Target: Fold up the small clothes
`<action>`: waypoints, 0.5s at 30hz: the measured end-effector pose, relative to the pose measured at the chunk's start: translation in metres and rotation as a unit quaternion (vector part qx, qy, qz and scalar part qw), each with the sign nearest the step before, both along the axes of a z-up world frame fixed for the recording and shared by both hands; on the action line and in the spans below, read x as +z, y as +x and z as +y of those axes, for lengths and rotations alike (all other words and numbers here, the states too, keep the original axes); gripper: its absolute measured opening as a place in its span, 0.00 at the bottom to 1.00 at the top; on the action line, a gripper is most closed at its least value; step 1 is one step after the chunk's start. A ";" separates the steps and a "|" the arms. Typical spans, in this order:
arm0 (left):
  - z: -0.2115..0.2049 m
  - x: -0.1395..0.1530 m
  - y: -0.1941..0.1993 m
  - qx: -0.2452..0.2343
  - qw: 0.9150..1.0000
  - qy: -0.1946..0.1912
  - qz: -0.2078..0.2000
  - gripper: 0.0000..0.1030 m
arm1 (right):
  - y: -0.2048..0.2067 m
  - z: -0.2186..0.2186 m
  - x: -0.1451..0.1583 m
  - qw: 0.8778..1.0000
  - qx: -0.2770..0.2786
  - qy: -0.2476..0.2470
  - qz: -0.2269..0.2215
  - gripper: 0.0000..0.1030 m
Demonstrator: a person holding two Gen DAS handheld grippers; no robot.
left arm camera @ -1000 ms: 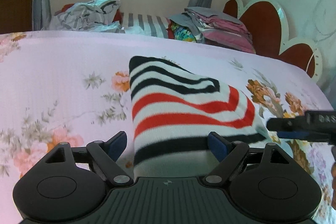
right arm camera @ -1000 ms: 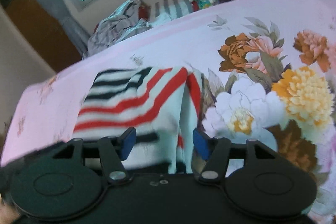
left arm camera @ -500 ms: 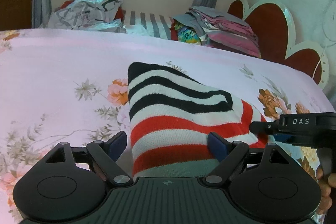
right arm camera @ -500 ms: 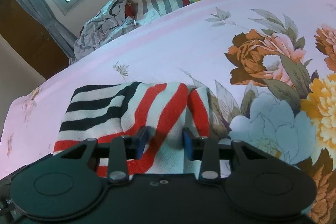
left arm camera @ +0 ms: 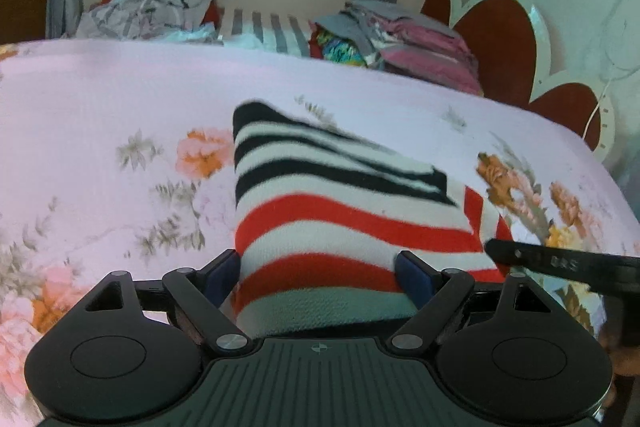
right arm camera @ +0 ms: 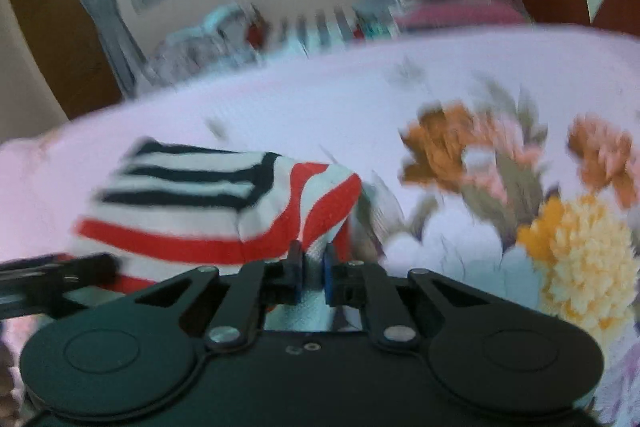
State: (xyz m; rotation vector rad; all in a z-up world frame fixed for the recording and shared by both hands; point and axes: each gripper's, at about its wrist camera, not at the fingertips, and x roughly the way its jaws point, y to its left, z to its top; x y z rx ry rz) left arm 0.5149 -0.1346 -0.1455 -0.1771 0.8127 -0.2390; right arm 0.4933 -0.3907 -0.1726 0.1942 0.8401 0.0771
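A small knitted garment (left arm camera: 328, 211) with black, red and white stripes lies on the pink floral bedsheet (left arm camera: 100, 115). My left gripper (left arm camera: 320, 273) is open, its blue-padded fingers either side of the garment's near edge. My right gripper (right arm camera: 312, 267) is shut on the garment's right edge (right arm camera: 320, 211), which is bunched and lifted. The right gripper's finger (left arm camera: 560, 261) shows at the right of the left wrist view, and a left finger (right arm camera: 56, 271) shows at the left of the right wrist view.
A folded stack of pink and grey clothes (left arm camera: 408, 43) sits at the far side of the bed by the red headboard (left arm camera: 500, 39). A crumpled grey pile (left arm camera: 152, 11) lies under the window. The right wrist view is blurred.
My right gripper has closed on the garment's right edge and pulled it up and leftward. My left gripper has stayed open at the near edge.
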 end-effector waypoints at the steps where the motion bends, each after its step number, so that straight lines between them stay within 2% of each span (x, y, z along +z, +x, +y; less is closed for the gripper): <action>1: 0.001 -0.002 0.000 0.002 1.000 -0.001 0.001 0.81 | 0.002 0.002 0.000 1.000 0.000 -0.004 -0.001 0.11; 3: 0.003 -0.004 0.000 0.007 1.000 -0.007 0.007 0.81 | 0.001 0.004 0.004 1.000 -0.001 -0.008 -0.001 0.16; 4: 0.004 -0.005 0.000 0.011 1.000 -0.013 0.010 0.81 | -0.003 0.003 0.009 1.000 -0.006 -0.003 -0.005 0.23; 7: 0.003 -0.005 -0.002 0.012 1.000 -0.012 0.008 0.81 | -0.025 -0.003 0.025 0.999 -0.016 0.034 -0.017 0.23; 9: 0.003 -0.005 -0.002 0.013 1.000 -0.013 0.008 0.81 | -0.043 0.001 0.036 0.999 -0.007 0.036 -0.033 0.23; 12: 0.001 -0.005 -0.004 0.014 1.000 -0.011 0.007 0.81 | -0.066 0.016 0.045 0.999 0.020 0.012 -0.049 0.23; 15: 0.001 -0.005 -0.008 0.015 1.000 -0.009 0.006 0.81 | -0.073 0.028 0.030 0.998 0.036 -0.032 -0.030 0.19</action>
